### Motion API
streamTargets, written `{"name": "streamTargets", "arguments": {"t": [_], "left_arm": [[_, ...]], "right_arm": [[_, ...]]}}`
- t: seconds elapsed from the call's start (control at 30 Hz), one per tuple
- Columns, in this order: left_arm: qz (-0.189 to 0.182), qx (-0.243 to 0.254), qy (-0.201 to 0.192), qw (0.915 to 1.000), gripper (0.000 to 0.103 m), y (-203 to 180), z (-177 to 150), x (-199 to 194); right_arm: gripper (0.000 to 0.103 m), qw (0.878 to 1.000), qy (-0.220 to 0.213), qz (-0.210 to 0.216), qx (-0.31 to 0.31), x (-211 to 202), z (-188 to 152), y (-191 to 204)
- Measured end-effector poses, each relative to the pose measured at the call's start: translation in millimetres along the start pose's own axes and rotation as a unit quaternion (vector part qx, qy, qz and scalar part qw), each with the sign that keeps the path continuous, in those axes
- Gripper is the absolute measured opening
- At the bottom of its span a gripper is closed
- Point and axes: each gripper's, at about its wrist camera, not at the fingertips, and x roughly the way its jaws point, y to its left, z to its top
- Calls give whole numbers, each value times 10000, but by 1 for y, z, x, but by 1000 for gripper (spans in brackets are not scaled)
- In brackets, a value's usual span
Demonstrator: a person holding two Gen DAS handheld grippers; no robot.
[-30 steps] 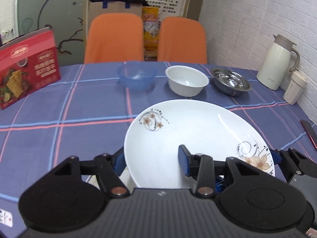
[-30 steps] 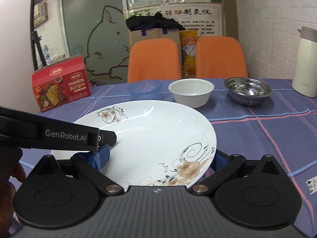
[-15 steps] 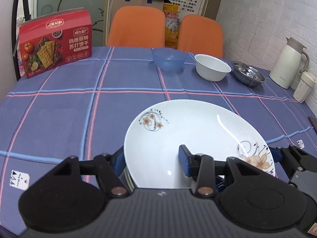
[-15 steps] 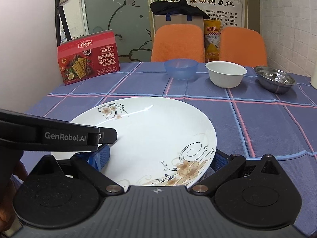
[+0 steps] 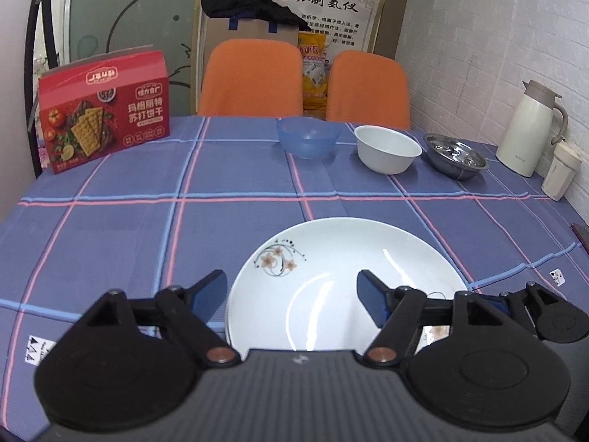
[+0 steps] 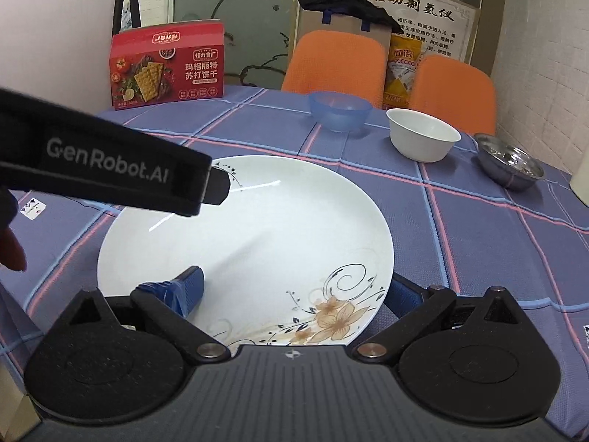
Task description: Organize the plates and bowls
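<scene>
The flowered white plate (image 6: 254, 243) lies flat on the desk (image 5: 110, 228), directly beneath both hand-held grippers. The left hand-held gripper (image 5: 292, 294) stands wide, its blue fingers straddling the plate's near-left rim without pinching it. The right hand-held gripper (image 6: 294, 289) also spans the near rim, fingers wide, one above the plate. Ahead, well apart, stand a blue bowl (image 5: 308, 141), white bowl (image 5: 387, 149) and steel bowl (image 5: 456, 154); the right gripper looks nearer them.

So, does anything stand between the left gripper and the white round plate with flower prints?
Nothing visible does. The left gripper is open, with the near rim of the white round flower-printed plate directly between its fingers. The right gripper sits at another edge, not in the path.
</scene>
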Motion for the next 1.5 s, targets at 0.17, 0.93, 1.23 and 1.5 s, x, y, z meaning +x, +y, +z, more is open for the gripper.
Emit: {"name": "streamTargets", "arguments": {"t": [0.17, 0.93, 1.23, 1.5], "left_arm": [[-19, -8, -4, 10000, 72, -1, -1, -1], [-211, 251, 109, 9994, 73, -50, 16, 18], [-327, 661, 383, 9965, 74, -95, 30, 55], [-273, 1117, 613, 9915, 74, -134, 50, 93]], "right_arm": [[89, 9989, -167, -43, 428, -8, 0, -23], [89, 9646, -344, 222, 2606, -22, -29, -140], [89, 9479, -361, -130, 3161, -14, -47, -199], [89, 9408, -544, -167, 3341, -4, -45, -237]]}}
